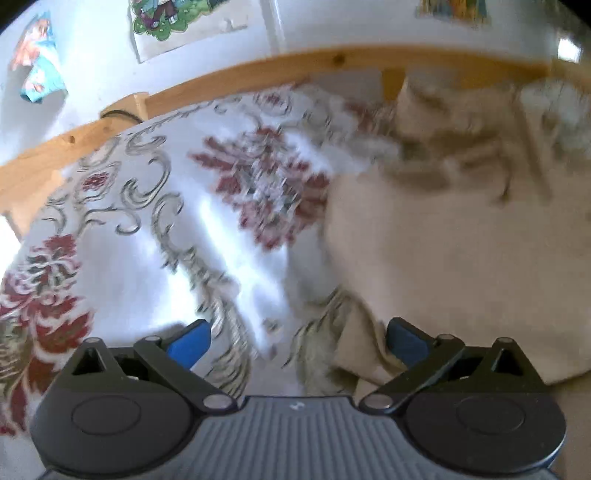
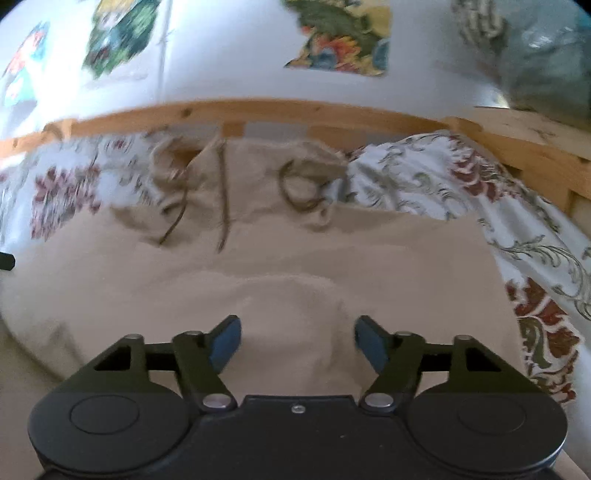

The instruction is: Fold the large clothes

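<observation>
- The left gripper has its blue pads wide apart, and nothing is between them. Below the gap is the floral bedsheet, white with red flowers and grey scrolls, and the right pad is just over the near left edge of the beige garment.
- The right gripper also stands with its jaws apart, holding nothing — its blue pads are over a raised fold of the beige garment.
- The beige garment lies spread on the bed, in the middle of the right wrist view and at the right side of the left wrist view. At its far end is the bunched hood part with dark drawstrings, one of them curled in a loop.
- The floral bedsheet shows on both sides of the garment and is bunched up at the far right.
- Behind the bed runs a wooden bed rail, and on the white wall behind it there are colourful cartoon pictures. Both views are blurred, so small details I cannot tell.
- At the far right top of the right wrist view a grey-green bundle rests on the wooden frame.
</observation>
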Motion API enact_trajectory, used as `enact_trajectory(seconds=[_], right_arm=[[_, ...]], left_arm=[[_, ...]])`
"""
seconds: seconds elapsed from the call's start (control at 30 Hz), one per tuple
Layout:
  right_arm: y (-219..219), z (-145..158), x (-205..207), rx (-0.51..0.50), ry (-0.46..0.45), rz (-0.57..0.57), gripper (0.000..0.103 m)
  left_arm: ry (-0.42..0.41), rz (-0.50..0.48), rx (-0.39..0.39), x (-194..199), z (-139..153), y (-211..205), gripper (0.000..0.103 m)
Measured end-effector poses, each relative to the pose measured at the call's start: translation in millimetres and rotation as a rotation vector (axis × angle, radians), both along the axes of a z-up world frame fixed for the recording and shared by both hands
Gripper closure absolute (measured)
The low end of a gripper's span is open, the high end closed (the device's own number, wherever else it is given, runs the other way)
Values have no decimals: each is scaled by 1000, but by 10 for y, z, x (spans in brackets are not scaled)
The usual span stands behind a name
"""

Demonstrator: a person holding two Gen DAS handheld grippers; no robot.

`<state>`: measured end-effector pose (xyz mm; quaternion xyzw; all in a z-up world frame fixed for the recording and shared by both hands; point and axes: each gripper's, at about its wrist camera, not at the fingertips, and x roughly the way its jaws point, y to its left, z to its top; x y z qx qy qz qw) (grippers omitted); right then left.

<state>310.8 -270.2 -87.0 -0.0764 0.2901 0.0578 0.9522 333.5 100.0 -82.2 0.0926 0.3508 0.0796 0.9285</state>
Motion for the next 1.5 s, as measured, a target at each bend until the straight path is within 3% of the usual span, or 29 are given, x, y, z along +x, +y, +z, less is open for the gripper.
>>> enact_trajectory(seconds=[0.07, 0.13, 0.2, 0.27, 0.33, 0.4, 0.5, 0.63, 0.7, 0.83, 0.9, 0.97, 1.17, 1.33, 1.43, 1.5], right_arm=[[40, -115, 70, -56, 90, -2, 24], [41, -134, 54, -83, 81, -30, 19], [73, -125, 11, -185, 40, -61, 14], [56, -91, -45, -240, -1, -79, 17], [-19, -9, -92, -178, -8, -71, 17], [-104, 90, -118, -37, 14, -23, 16], [-142, 164, -109, 134, 56, 38, 14], [-113, 132, -111, 99, 64, -12, 14], [-186, 91, -117, 114, 55, -50, 25], [-340, -59, -58, 182, 104, -102, 52], [-383, -71, -53, 211, 105, -108, 83], [-373, -56, -52, 182, 84, -96, 103], [-404, 40, -79, 112, -26, -107, 103], [-404, -63, 3, 85, 21, -131, 97], [-413, 18, -45, 92, -30, -130, 80], [-379, 63, -72, 69, -63, -106, 58]], left_arm=[[30, 42, -12, 70, -19, -45, 0], [65, 68, 4, 120, -50, -101, 0], [69, 80, 20, 120, -54, -141, 0], [56, 76, 26, 77, -21, -147, 1], [26, 65, 39, -14, 46, -164, 1], [21, 63, 53, -75, 113, -195, 1], [4, 43, 10, -148, 219, -255, 1], [-50, -60, -119, -248, 378, -423, 1], [-53, -136, -168, -269, 415, -574, 1], [7, -263, -168, -208, 338, -961, 1], [44, -292, -184, -169, 262, -1072, 1], [73, -285, -169, -114, 182, -1139, 1], [134, -235, -132, 48, -52, -1251, 0], [115, -228, -158, 8, -88, -1194, 1], [31, -219, -180, -65, 3, -1070, 1], [34, -173, -135, -62, -8, -1011, 1]])
